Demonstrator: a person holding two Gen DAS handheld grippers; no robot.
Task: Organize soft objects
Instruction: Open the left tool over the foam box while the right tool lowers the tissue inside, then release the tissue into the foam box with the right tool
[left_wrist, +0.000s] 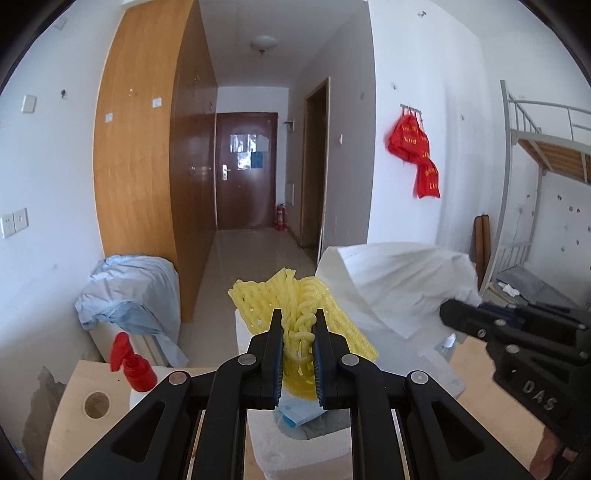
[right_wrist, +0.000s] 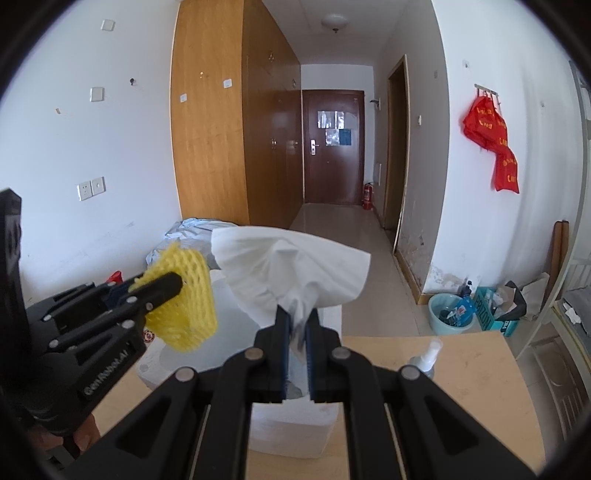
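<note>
My left gripper (left_wrist: 298, 317) is shut on a yellow foam net sleeve (left_wrist: 295, 301), which bunches up between the pads and fans out above them. From the right wrist view the same yellow net (right_wrist: 184, 306) hangs at the left, held over a white foam box (right_wrist: 295, 428). My right gripper (right_wrist: 297, 314) is shut on a white tissue (right_wrist: 291, 266) that spreads wide above its fingers. That tissue (left_wrist: 399, 280) shows to the right of the net in the left wrist view. The foam box (left_wrist: 295, 443) lies under both grippers, with a blue-and-white packet (left_wrist: 295, 411) inside it.
A red-capped spray bottle (left_wrist: 131, 363) stands at the left of the wooden table (left_wrist: 74, 398). A small clear spray bottle (right_wrist: 424, 356) stands on the table at the right. Bluish cloth (left_wrist: 129, 291) drapes a unit by the wall. A basin (right_wrist: 450, 314) sits on the floor.
</note>
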